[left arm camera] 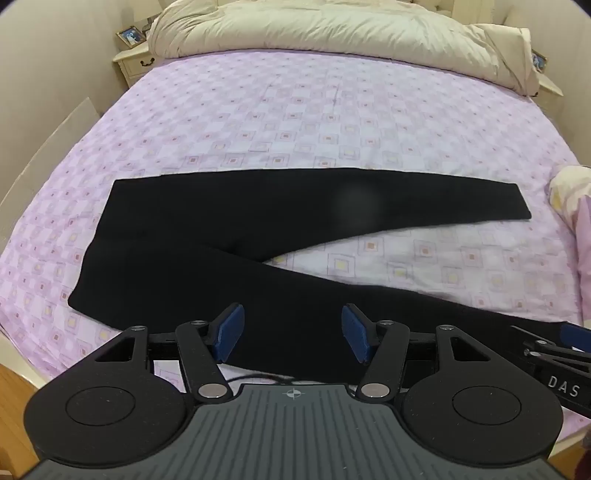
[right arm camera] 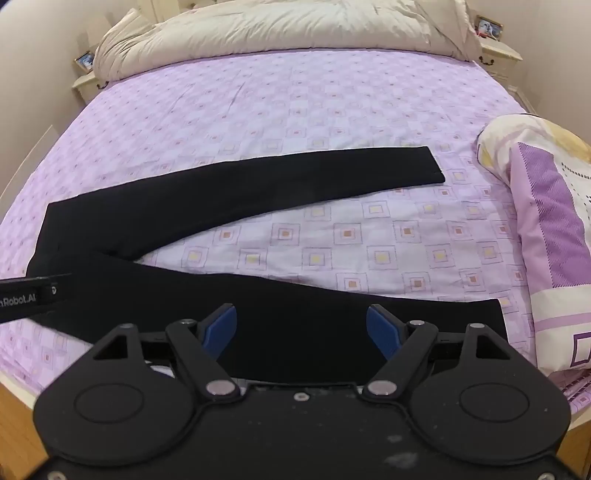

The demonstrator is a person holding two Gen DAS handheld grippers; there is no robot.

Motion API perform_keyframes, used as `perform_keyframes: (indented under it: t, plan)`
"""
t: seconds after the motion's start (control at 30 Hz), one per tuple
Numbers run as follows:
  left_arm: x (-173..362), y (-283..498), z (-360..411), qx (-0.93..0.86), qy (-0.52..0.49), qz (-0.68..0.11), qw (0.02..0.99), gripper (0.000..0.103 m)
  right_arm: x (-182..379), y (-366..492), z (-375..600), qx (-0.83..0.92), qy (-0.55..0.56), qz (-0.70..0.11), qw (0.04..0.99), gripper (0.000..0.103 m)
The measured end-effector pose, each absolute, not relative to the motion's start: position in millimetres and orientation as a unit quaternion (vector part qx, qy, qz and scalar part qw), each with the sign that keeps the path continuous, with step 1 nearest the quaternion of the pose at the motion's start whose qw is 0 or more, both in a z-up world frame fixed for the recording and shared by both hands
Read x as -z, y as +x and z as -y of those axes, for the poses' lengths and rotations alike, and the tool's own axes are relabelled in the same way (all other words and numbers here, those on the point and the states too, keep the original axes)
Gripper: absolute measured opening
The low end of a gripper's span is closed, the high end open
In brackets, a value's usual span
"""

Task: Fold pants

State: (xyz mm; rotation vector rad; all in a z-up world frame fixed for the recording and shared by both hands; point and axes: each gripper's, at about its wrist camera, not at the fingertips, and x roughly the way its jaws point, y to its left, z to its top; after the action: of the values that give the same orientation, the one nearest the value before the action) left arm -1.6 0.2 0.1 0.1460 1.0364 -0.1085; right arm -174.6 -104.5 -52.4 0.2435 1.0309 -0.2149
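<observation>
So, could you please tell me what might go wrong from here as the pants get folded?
1. The pants lie with legs splayed in a V; folding one onto the other could leave hems misaligned.
2. Both the left gripper and right gripper hover open above the near leg; the thin flat fabric may slip the pads, or the bedsheet gets pinched too.
3. The folded quilt crowds the near hem.

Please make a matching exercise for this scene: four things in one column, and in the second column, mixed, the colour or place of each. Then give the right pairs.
Things:
1. pants
2. bed sheet
3. duvet
4. folded blanket

Descriptions:
A. cream, bunched at the head of the bed
B. black, spread flat with legs apart
C. lilac with small squares
D. white and purple, at the right edge of the bed

Pairs: 1-B, 2-C, 3-A, 4-D
</observation>
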Motion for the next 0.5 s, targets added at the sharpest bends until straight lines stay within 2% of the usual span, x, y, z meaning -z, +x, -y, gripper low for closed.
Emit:
perform_keyframes:
  t: [0.5]
  plan:
    - [8.9, -10.8, 5.1, 0.051, 0.089, -0.52, 0.848, 0.057, 56.1, -175.2, 98.9, 0.11, 0.117, -0.5, 0.851, 0.082]
